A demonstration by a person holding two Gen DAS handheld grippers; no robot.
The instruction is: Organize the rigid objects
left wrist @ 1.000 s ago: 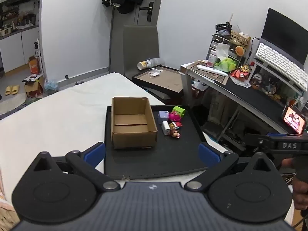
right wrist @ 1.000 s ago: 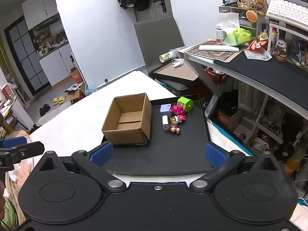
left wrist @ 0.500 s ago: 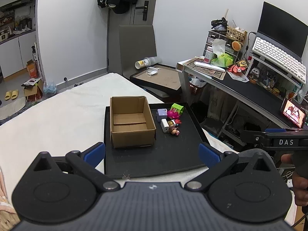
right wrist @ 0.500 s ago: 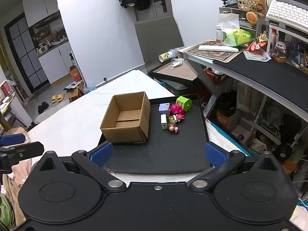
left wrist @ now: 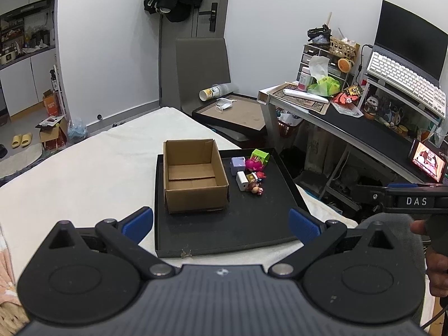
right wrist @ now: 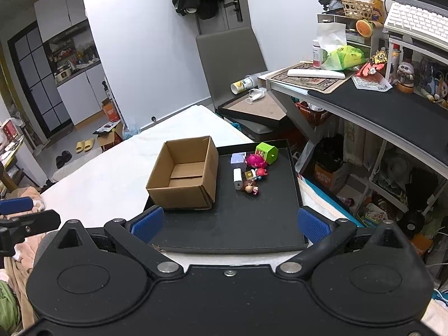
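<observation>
Both wrist views have drawn back and risen a little since a second ago, so the black tray (left wrist: 224, 235) and everything on it sit slightly smaller in frame; nothing on the tray has shifted.

Seen from the left wrist, the left tool (left wrist: 221, 221) hangs at the lower centre of the frame with its blue fingertips (left wrist: 138, 219) spread wide and nothing between them. It is above the near edge of the tray, touching nothing. The right tool (right wrist: 228, 222) sits the same way in its own view, fingertips (right wrist: 312, 224) wide apart and empty, over the tray's near rim. At the right edge of the left wrist view the right tool shows again as a dark bar marked "DAS", with a hand (left wrist: 435, 254) below it.

The tray lies on a white bed (left wrist: 84, 173). On the tray's left half, at mid-frame, stands an open cardboard box (left wrist: 194, 175), upright with its inside bare. Just to the right of the box is a tight cluster of small toys: a pale purple cube (left wrist: 237, 164), a pink figure (left wrist: 254, 164), a green block (left wrist: 260, 156) tilted at the far end, a white charger (left wrist: 241, 179) and a brown-haired doll (left wrist: 254, 188) nearest the camera. The toys crowd against each other but stand apart from the box.

A cluttered desk (right wrist: 378, 106) fills the right side of both frames.
</observation>
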